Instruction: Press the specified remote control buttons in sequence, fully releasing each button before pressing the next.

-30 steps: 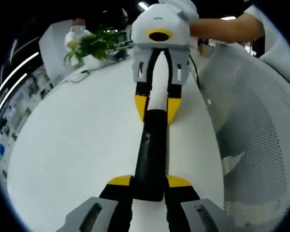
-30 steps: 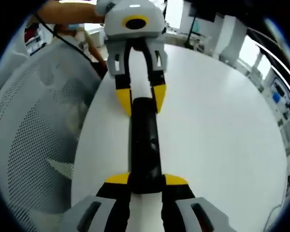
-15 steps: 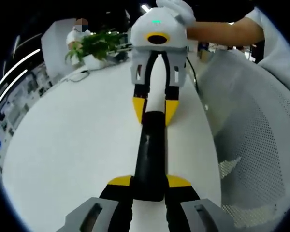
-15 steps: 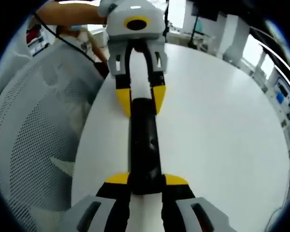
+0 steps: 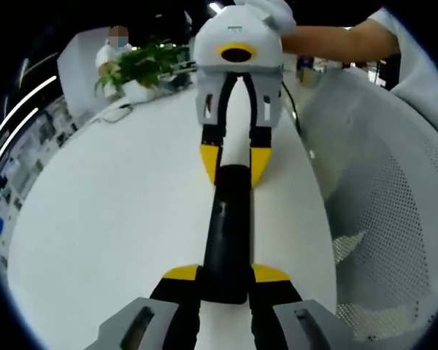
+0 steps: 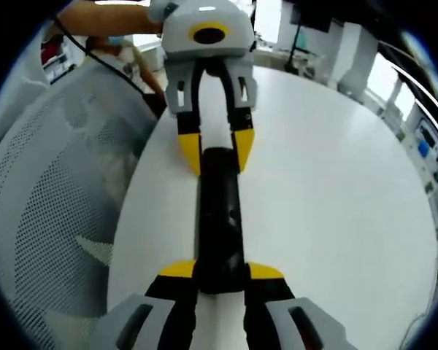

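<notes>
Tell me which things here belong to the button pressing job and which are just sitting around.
Belonging to the job:
black remote control, held at both ends
left gripper, shut on it
right gripper, shut on it

Just lying about:
potted plant
white mesh chair
cable on the white table

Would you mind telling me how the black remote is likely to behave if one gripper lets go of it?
The remote spans straight between the left gripper and the right gripper without sagging, so it is probably stiff. Its long, slim shape would likely pivot or droop from one clamped end. Its smooth, glossy casing may slip.
</notes>
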`<action>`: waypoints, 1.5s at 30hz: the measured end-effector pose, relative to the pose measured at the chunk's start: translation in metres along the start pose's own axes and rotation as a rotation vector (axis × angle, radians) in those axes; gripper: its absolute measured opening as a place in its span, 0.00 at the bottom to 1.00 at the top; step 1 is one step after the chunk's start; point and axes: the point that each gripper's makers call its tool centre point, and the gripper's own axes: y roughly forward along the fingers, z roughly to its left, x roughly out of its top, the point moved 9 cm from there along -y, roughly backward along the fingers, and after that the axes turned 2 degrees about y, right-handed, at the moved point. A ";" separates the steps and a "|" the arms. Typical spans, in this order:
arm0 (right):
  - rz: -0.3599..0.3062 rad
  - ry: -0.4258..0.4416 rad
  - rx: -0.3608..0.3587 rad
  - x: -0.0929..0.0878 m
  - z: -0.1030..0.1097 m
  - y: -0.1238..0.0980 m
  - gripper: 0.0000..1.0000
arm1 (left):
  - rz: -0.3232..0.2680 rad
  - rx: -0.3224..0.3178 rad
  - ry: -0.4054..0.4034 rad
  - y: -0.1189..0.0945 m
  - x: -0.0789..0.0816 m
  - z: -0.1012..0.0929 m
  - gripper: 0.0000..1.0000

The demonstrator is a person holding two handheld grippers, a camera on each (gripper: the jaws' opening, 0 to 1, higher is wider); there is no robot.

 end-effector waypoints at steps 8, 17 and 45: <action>-0.011 0.012 -0.002 -0.001 0.000 0.000 0.21 | 0.009 -0.008 -0.002 0.000 -0.001 0.002 0.24; 0.001 0.005 -0.005 0.000 0.000 0.000 0.22 | 0.022 -0.004 0.003 -0.001 -0.001 0.001 0.24; -0.017 -0.055 -0.124 0.005 0.009 -0.040 0.07 | 0.017 -0.007 -0.021 -0.002 -0.002 0.000 0.24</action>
